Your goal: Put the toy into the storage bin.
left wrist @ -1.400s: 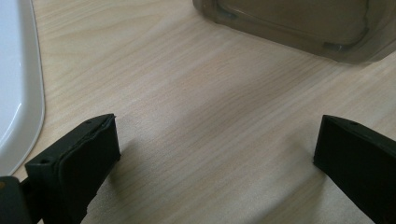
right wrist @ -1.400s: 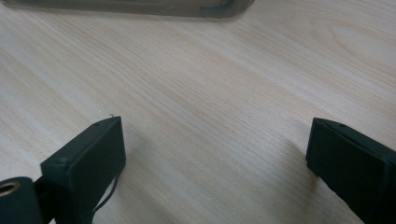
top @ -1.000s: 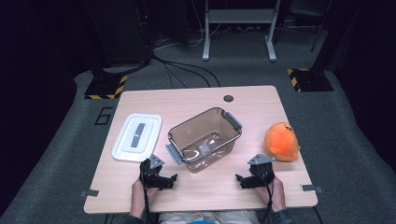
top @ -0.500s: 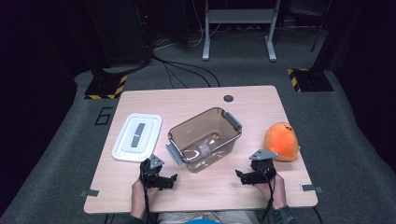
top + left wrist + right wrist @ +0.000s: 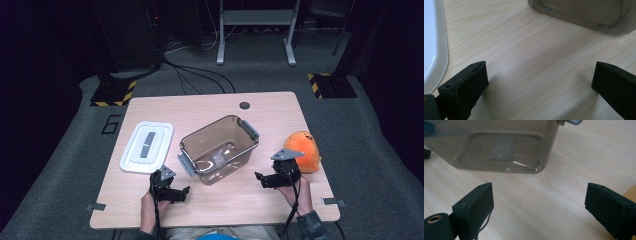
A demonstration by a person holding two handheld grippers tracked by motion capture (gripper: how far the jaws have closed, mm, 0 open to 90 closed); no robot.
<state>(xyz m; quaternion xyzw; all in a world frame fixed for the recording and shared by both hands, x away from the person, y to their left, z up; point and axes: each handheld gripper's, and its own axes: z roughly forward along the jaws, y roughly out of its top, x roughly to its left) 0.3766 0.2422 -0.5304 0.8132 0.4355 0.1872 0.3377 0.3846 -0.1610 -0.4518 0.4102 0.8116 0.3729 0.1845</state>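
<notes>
The clear bin [image 5: 220,150] stands empty at the middle of the worktop [image 5: 280,115], its white lid [image 5: 146,146] off and lying just left, an orange ball [image 5: 303,150] at the right. The left gripper [image 5: 182,192] and right gripper [image 5: 260,178] hang near it, fingers spread and holding nothing. By the look of it, filling and closing are not yet begun.

You see a smoky brown see-through plastic bin [image 5: 220,149], a white flat lid [image 5: 147,147], an orange round ball [image 5: 302,151], and a pale wood-grain desk [image 5: 280,112].
</notes>
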